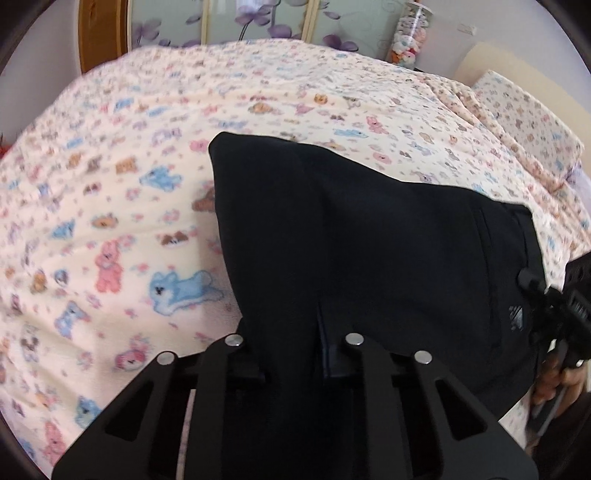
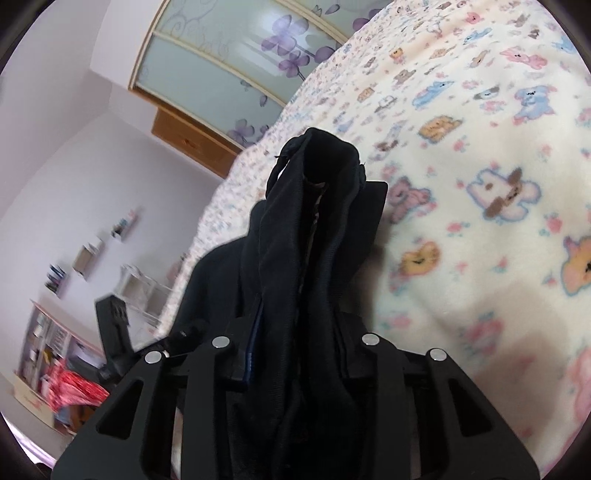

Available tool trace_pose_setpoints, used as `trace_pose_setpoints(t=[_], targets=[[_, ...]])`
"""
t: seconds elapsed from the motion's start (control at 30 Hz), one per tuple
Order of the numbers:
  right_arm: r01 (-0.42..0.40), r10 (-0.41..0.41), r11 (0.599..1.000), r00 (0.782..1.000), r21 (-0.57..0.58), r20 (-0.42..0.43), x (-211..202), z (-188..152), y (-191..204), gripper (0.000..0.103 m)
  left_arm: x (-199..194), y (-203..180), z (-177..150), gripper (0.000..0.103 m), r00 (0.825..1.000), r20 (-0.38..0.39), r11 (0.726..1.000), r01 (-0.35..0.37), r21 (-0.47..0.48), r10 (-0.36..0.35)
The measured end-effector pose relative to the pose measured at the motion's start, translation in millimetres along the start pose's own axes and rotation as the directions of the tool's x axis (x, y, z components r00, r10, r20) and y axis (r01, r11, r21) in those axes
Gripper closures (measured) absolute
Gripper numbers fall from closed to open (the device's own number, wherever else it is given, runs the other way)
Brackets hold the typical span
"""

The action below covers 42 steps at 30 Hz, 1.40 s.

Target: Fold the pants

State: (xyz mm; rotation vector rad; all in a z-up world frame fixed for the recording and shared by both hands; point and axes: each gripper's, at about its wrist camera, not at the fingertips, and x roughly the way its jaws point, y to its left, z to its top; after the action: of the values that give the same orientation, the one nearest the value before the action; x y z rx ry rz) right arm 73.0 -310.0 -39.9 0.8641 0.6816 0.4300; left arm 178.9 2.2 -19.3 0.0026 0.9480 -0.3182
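Fleece blanket [image 1: 110,221], animal print | floral glass wardrobe [image 1: 221,18] | pants [image 1: 369,240] gripped

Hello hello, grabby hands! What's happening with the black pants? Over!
Left gripper shut on black pants. Right gripper shut on bunched edge. Pants partly lifted over the bed blanket. Nothing in the way.

A cream fleece blanket [image 1: 155,206] printed with pink, blue and orange cartoon animals covers the bed, and a pillow [image 1: 532,122] in a matching print lies at its far right corner against a pale headboard [image 1: 517,70]. Beyond the bed stands a wardrobe [image 1: 258,18] with frosted sliding doors bearing purple flowers, and beside it a clear tall container [image 1: 410,33] holds small plush toys. In the right wrist view, wall shelves [image 2: 88,254] hang on the white wall and red fabric [image 2: 74,387] lies lower left.
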Motion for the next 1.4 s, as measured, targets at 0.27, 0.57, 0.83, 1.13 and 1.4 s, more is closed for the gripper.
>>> trace_pose_setpoints(t=[0.27,0.57,0.83,1.13,1.4], targets=[[-0.026,0.025,1.000,1.000,-0.011,-0.007,2,10,12,0.072,-17,-13,1,0.087,0.997,0.059,0.998,-0.049,0.050,0.046],[-0.043,0.042,0.998,0.999,-0.041,-0.016,9,29,28,0.072,-33,-21,9,0.088,0.993,0.107,0.996,-0.052,0.066,0.045],[-0.036,0.037,0.993,0.999,-0.115,0.005,31,79,50,0.072,-38,-22,50,0.088,0.983,0.182,0.999,-0.017,0.027,0.012],[0.181,-0.180,0.981,0.983,-0.074,0.021,66,96,0,0.072,32,9,84,0.085,0.998,0.068,0.998,0.020,-0.051,-0.017],[0.305,-0.296,0.946,0.951,-0.107,0.090,68,78,-9,0.047,60,7,68,0.040,0.991,0.080,0.994,-0.108,-0.023,0.110]])
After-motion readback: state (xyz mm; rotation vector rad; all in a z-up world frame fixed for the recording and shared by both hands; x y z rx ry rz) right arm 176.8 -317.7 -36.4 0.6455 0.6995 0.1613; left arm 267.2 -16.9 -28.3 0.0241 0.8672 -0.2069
